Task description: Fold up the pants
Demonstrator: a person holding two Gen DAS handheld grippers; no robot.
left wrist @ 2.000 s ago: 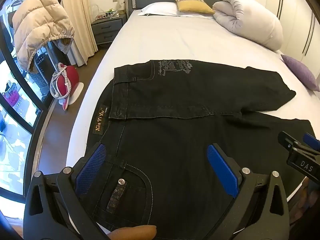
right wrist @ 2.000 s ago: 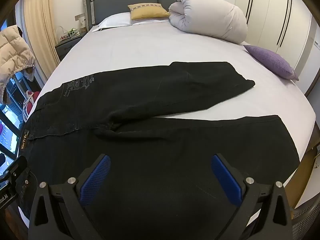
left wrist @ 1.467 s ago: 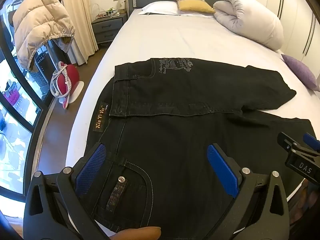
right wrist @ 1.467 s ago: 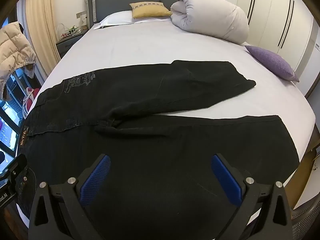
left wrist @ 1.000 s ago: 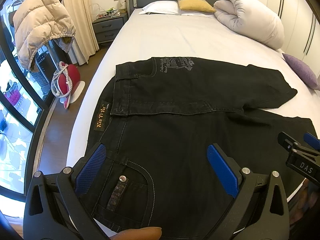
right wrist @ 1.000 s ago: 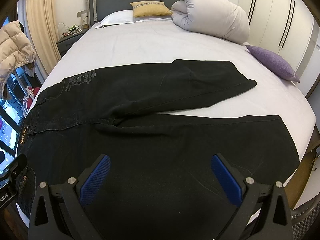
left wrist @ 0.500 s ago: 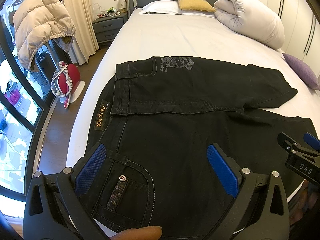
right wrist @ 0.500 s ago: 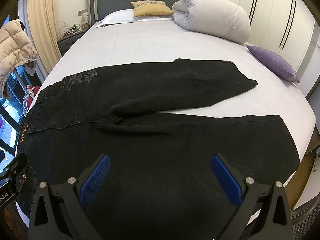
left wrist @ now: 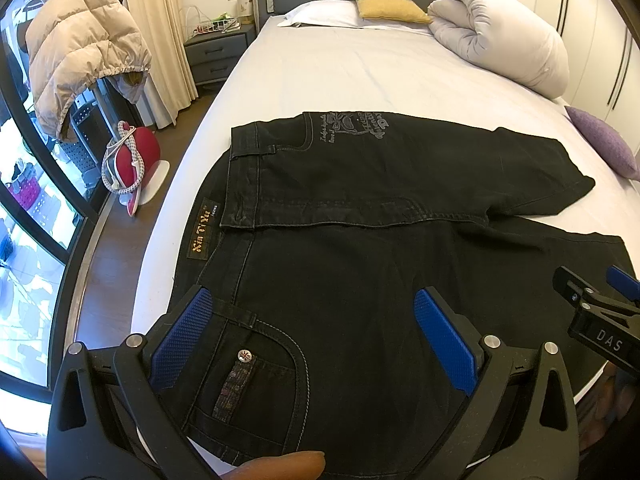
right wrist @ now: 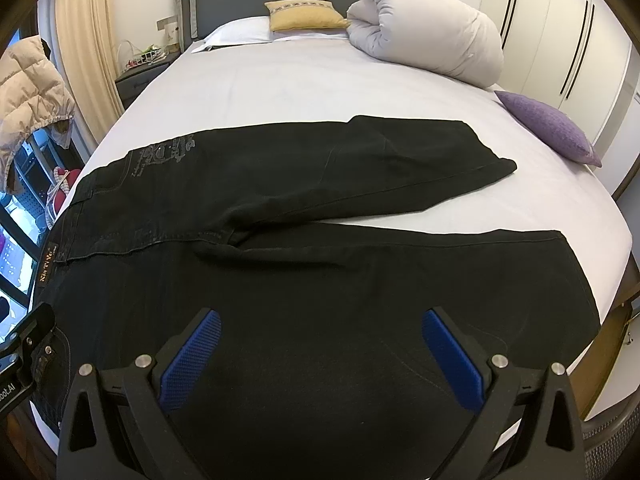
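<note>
Looking along your left gripper (left wrist: 316, 332), you have its jaws spread wide apart and empty, poised over the waistband end of the black pants (left wrist: 360, 240). The pants lie flat across the bed (left wrist: 360, 72), waist toward the left edge, legs running off to the right. The near front pocket (left wrist: 256, 364) with its rivet sits just between your blue pads (left wrist: 182, 340). The far half at the waist looks laid over, showing a woven label (left wrist: 202, 232) and a printed motif (left wrist: 348, 124). This reads as denim: fairly heavy, soft but with body, so it should hold a crease and not slip much. Judging from that, the doubled waistband or the hem seams would give the firmest bite. Your right gripper (left wrist: 592, 312) shows at the right edge.

Beyond the bed in this view are a nightstand (left wrist: 218, 54), a puffer jacket (left wrist: 80, 60) hung on a rack, and a red item (left wrist: 132, 156) on the wooden floor.

Turning to the right wrist view, your right gripper's jaws also stand wide open, holding nothing, over the near leg around the thigh. The two legs fork apart, the far one (right wrist: 400, 160) angling up the bed, with bare sheet between them. A rolled duvet (right wrist: 428, 28), a yellow pillow (right wrist: 304, 14) and a purple cushion (right wrist: 552, 128) lie well apart from the pants; wardrobe doors (right wrist: 580, 40) line the right wall.
</note>
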